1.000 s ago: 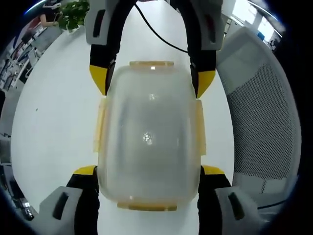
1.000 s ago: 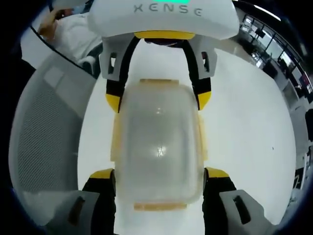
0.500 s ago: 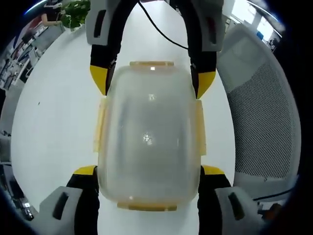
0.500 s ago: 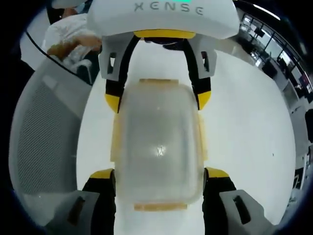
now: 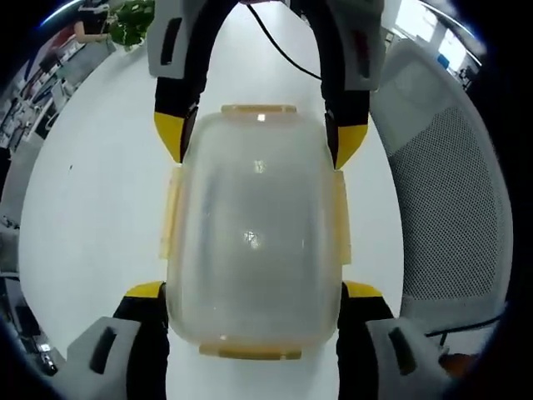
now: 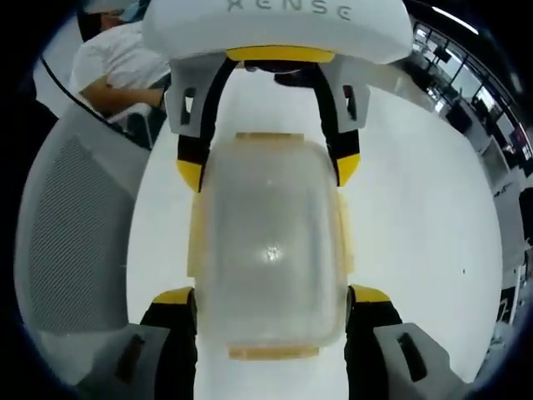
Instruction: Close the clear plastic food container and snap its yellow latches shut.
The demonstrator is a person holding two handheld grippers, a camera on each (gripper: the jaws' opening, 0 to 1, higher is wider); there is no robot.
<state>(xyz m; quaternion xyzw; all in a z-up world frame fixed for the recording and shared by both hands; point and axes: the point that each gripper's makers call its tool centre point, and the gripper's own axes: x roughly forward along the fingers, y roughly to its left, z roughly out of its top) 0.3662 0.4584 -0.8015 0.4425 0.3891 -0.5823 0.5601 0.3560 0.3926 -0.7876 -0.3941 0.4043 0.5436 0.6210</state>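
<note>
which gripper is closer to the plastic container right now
Neither: it's a tie. The left gripper brackets one end of the clear container, the right gripper brackets the opposite end, each with jaws against its sides.

Frosted clear plastic container (image 5: 254, 233), glossy white table (image 5: 92, 217), mesh chair (image 5: 445, 208)

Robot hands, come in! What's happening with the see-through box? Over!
Left gripper and right gripper straddling opposite ends of the clear container. Lid on, yellow latches showing at the rim. Nothing in the way.
</note>
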